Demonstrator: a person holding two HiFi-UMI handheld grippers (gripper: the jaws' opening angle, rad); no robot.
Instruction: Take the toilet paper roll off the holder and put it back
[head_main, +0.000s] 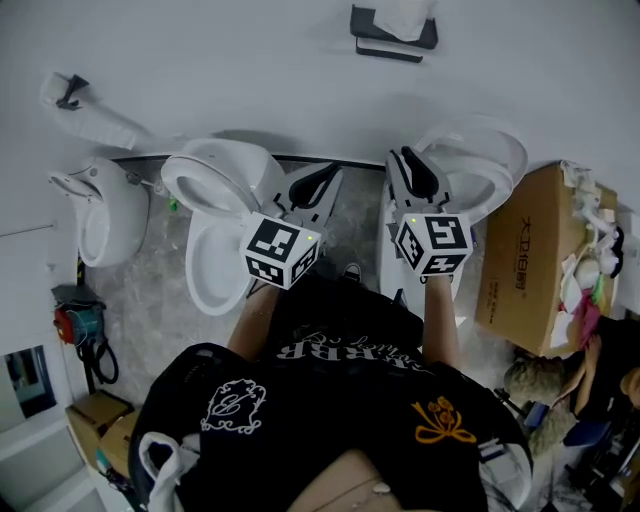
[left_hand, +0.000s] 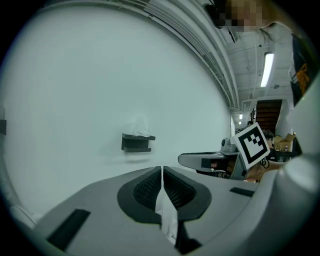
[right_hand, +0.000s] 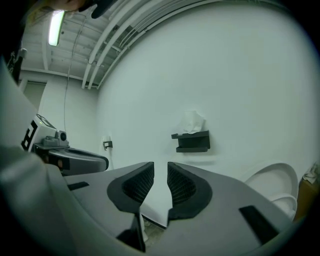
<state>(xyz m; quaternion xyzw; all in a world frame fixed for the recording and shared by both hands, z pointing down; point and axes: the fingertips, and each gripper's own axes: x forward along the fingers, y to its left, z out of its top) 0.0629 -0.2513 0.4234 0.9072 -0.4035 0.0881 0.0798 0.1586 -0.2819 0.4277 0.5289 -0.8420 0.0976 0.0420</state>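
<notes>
- sitting on top of the holder (head_main: 393, 38), the toilet paper (head_main: 405, 14) is showing as a soft, crumpled white tuft; its roll shape is not coming through clearly in any view.
- the holder is hanging on the smooth, matte white wall (head_main: 250, 70) as a dark, boxy bracket with flat tiers and straight edges, and it is standing well apart from both grippers, ahead of them.
- the left gripper (left_hand: 162, 170) is pressing its two black pads flat together, with nothing caught between them; the pads are showing a fine mesh-like ribbing, set into smooth grey plastic shells.
- the right gripper (right_hand: 160, 167) is holding its jaws a narrow slit apart, and nothing is lying in the gap; its pads are showing the same ribbed black rubber, curving in like two shallow scoops.
- each gripper is carrying a cube with crisp black-and-white square markers on its faces, the left cube (head_main: 283, 250) and the right cube (head_main: 433, 243) both tilting toward the head camera.
- under the grippers, two glossy white ceramic toilets are standing against the wall: the left toilet (head_main: 210, 270) with its oval lid up, and the right toilet (head_main: 490, 165) with a broad rounded rim.
- a speckled, stone-like floor (head_main: 150, 300) is spreading between the fixtures.
- a brown cardboard box (head_main: 525, 255) with printed sides is standing just beside the right toilet.
</notes>
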